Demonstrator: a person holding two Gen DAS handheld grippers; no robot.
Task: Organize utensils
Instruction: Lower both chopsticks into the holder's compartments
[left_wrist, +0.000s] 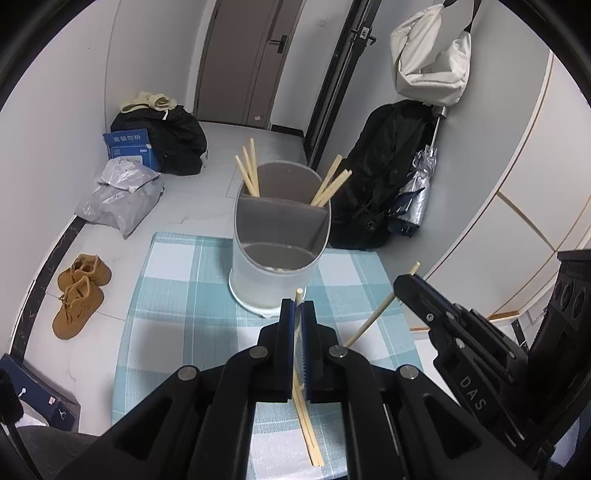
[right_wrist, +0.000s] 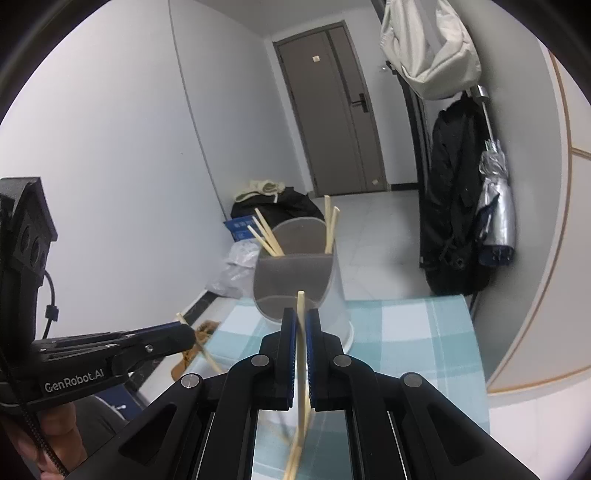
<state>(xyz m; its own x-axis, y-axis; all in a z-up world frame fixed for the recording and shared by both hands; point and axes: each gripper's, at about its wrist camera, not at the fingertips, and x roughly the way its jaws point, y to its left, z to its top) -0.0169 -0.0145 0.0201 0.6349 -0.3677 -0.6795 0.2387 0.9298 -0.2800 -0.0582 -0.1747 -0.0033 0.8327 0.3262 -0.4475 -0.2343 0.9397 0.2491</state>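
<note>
We are holding the black left gripper (left_wrist: 298, 304) with its blue-padded jaws pinched together on one pale wooden chopstick (left_wrist: 300, 293), whose tip is poking up just past the fingertips. Below and behind the jaws, a small bundle of loose pale chopsticks (left_wrist: 310, 435) is lying on the teal-and-white checked tablecloth (left_wrist: 177, 280).

We are holding the black right gripper (right_wrist: 301, 314) the same way: jaws closed on a second pale wooden chopstick (right_wrist: 301, 306), its tip standing a little above the pads. In the left wrist view this right gripper (left_wrist: 406, 282) is sitting to the right of the left one, well apart from it, with its chopstick (left_wrist: 373, 319) slanting down and to the left beneath the jaws.

Straight ahead of both grippers, the translucent grey cylindrical utensil holder (left_wrist: 258, 280) is standing upright on the cloth. A grey divider is splitting it into a near compartment and a far one. The near compartment is showing no chopsticks; the far one is carrying two clusters, one group of pale chopsticks leaning left (left_wrist: 247, 170) and another leaning right (left_wrist: 332, 184).

Beyond the table, left of the left gripper, a pair of tan suede boots (left_wrist: 79, 295) is resting on the white tiled floor. To the right, a folded silver umbrella (left_wrist: 417, 192) is hanging beside a black coat (left_wrist: 384, 166).
</note>
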